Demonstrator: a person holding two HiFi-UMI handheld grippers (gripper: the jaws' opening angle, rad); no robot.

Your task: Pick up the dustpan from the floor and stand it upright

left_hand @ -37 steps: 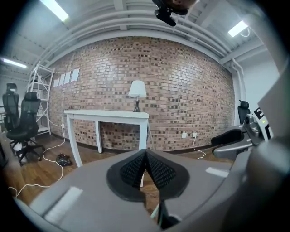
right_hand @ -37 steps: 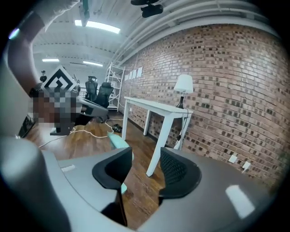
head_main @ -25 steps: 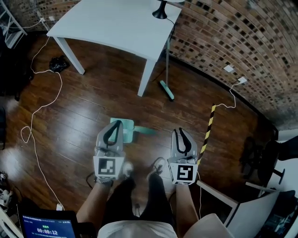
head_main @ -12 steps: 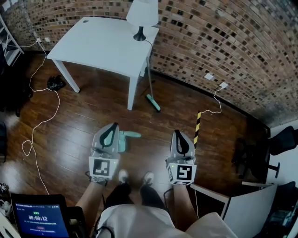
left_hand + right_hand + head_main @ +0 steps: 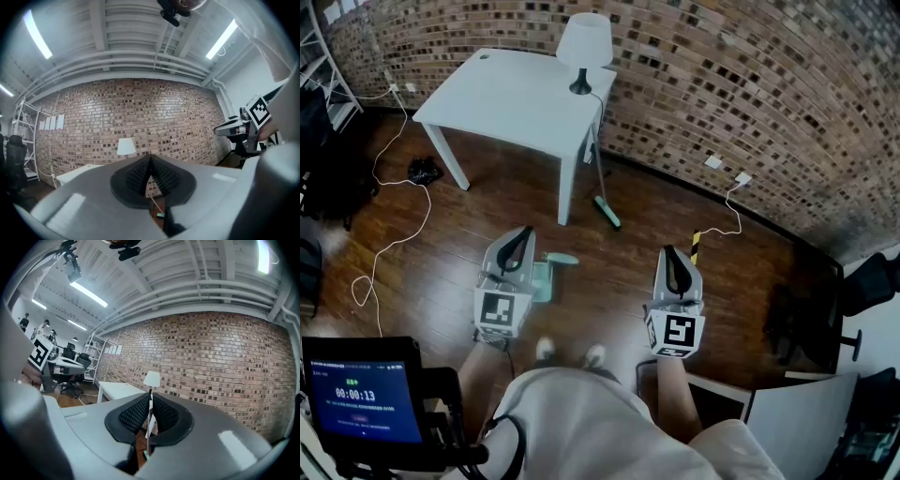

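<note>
The teal dustpan lies flat on the wooden floor with its handle pointing right, partly hidden behind my left gripper. My left gripper is held level above it, pads together with nothing between them. My right gripper is held level further right, well apart from the dustpan. Its pads stand almost together with only a thin slit and nothing in it. Both gripper views look at the brick wall, not the floor.
A white table with a lamp stands at the brick wall. A broom with a teal head leans against the table's right side. Cables trail over the floor on the left. A yellow-black striped bar lies near my right gripper.
Both grippers have risen from near the floor and now point level at the wall. The head view has lifted too. The dustpan still lies flat on the floor.
</note>
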